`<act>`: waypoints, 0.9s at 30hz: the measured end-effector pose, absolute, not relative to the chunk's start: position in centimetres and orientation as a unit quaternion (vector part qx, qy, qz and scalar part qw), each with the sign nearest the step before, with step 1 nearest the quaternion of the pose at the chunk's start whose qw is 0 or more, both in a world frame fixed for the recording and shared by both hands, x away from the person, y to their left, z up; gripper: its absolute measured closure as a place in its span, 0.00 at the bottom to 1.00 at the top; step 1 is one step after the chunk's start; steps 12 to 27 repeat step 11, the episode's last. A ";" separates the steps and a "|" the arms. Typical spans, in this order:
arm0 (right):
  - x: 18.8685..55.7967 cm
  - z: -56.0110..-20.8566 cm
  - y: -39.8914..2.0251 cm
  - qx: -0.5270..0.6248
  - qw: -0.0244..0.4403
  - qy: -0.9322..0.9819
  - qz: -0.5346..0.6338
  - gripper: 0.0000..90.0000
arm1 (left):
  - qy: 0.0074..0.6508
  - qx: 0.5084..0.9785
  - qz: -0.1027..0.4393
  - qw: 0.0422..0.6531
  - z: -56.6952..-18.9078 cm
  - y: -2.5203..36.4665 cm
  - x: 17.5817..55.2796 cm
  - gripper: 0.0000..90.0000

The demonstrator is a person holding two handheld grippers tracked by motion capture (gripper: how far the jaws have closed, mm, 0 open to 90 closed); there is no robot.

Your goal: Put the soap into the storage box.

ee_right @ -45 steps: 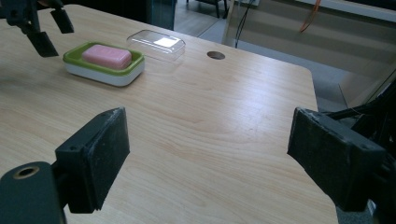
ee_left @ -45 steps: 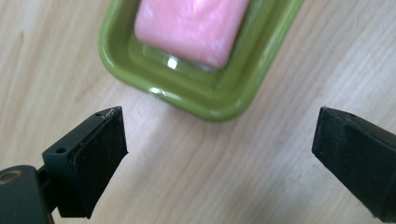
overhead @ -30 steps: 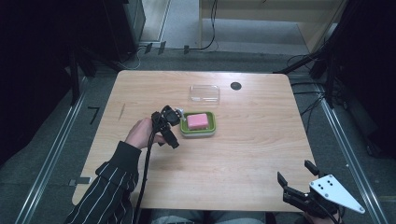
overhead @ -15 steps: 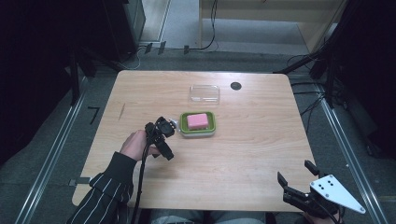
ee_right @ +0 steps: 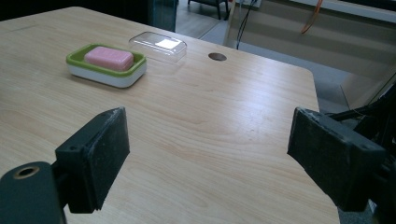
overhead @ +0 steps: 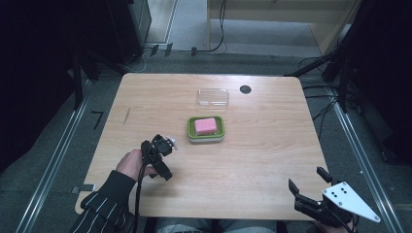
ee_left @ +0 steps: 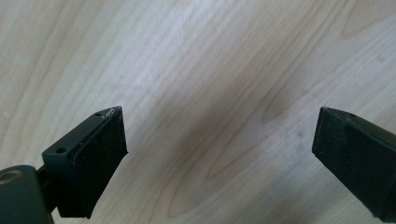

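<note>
A pink soap bar [overhead: 206,125] lies in a green and white dish [overhead: 190,130] at the middle of the wooden table. In the right gripper view the soap bar [ee_right: 109,57] and its dish [ee_right: 105,74] sit at the upper left. My left gripper [overhead: 158,158], held in a hand with a striped sleeve, is to the left of the dish and nearer the person, apart from it. It points down at bare wood, and its own view shows the left gripper [ee_left: 218,116] open and empty. My right gripper [overhead: 306,179] is at the front right corner, where the right gripper [ee_right: 208,114] stands open and empty.
A clear plastic lid [overhead: 213,97] lies just beyond the dish, also seen as the lid [ee_right: 158,45] in the right gripper view. A dark round hole [overhead: 245,89] is in the tabletop near the far edge. Cables and dark stands surround the table [overhead: 272,145].
My left gripper has drawn back from beside the soap dish toward the person and to the left. The right gripper has stayed in place.
</note>
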State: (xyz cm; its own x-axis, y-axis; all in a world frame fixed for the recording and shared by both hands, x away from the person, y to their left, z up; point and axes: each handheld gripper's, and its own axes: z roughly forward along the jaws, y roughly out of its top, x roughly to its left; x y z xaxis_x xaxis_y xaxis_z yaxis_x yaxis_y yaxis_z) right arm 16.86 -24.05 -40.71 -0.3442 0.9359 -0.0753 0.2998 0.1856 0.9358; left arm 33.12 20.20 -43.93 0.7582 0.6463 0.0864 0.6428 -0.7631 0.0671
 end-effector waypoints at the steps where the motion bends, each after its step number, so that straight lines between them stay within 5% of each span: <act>1: 16.9 -40.7 -24.0 0.452 0.352 0.684 0.451 0.14 | 0.345 0.937 0.051 0.017 -44.0 20.3 32.9 0.04; 27: 16.9 -40.7 -24.1 0.451 0.353 0.684 0.451 0.14 | 0.354 0.933 0.056 0.008 -44.8 21.0 32.4 0.08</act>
